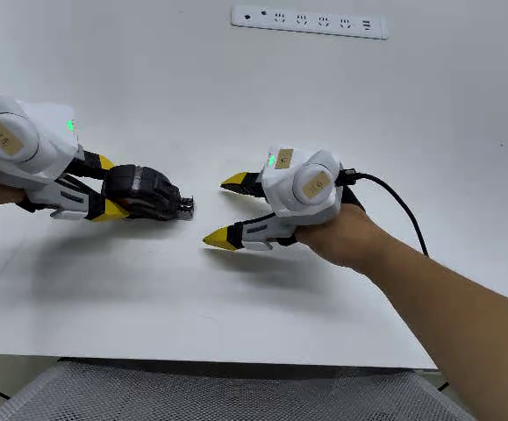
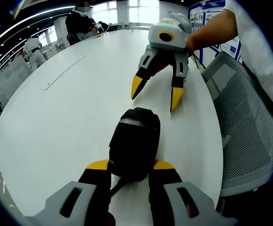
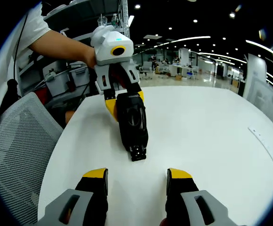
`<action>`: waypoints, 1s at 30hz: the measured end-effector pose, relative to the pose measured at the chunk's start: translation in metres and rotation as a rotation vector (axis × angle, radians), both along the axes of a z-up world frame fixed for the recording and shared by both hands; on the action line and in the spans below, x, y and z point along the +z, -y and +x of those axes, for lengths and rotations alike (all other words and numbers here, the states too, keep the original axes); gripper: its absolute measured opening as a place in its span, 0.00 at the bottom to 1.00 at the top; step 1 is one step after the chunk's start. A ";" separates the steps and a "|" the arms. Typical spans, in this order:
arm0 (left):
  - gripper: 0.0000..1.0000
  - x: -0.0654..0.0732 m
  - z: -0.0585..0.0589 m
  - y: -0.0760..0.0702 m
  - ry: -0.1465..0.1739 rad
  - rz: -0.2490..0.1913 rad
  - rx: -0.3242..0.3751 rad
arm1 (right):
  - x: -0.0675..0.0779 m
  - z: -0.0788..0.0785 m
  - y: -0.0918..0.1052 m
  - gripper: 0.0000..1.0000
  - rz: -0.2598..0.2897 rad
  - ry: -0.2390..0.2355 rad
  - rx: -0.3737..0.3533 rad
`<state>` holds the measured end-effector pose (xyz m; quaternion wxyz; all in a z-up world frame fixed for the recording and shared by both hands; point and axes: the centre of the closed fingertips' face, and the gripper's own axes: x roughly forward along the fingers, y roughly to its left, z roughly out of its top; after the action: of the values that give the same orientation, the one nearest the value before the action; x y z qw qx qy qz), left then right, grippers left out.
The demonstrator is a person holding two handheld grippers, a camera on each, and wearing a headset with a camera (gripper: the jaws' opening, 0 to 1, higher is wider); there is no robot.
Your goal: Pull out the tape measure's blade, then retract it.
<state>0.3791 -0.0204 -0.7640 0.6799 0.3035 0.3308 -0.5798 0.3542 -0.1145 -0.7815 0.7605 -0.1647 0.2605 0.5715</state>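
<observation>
A black tape measure [image 1: 148,193] lies on the white table, its blade tip [image 1: 186,206] pointing right with the blade drawn in. My left gripper [image 1: 104,187] is shut on the tape measure [image 2: 134,142] from the left, yellow tips on both sides of the case. My right gripper [image 1: 227,210] stands open a short way to the right, its yellow fingertips [image 1: 221,239] facing the blade tip without touching it. In the right gripper view the tape measure [image 3: 132,123] sits ahead of the right gripper [image 3: 137,174], with the left gripper [image 3: 123,104] behind it.
A white power strip [image 1: 309,21] lies at the far edge of the table [image 1: 236,289]. A black cable [image 1: 403,206] trails from the right gripper. A grey mesh chair [image 1: 218,395] sits at the table's near edge. People stand far off in the left gripper view.
</observation>
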 end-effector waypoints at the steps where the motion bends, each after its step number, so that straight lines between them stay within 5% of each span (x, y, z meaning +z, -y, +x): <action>1: 0.25 0.000 0.000 0.000 -0.002 -0.001 0.001 | -0.001 0.001 -0.002 0.45 0.000 0.000 0.001; 30: 0.25 0.000 -0.001 0.001 -0.014 -0.007 0.014 | -0.005 0.010 -0.032 0.21 0.027 0.036 0.085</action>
<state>0.3785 -0.0215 -0.7640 0.6825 0.2948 0.3355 -0.5785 0.3643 -0.0828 -0.7862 0.7423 -0.1754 0.2320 0.6037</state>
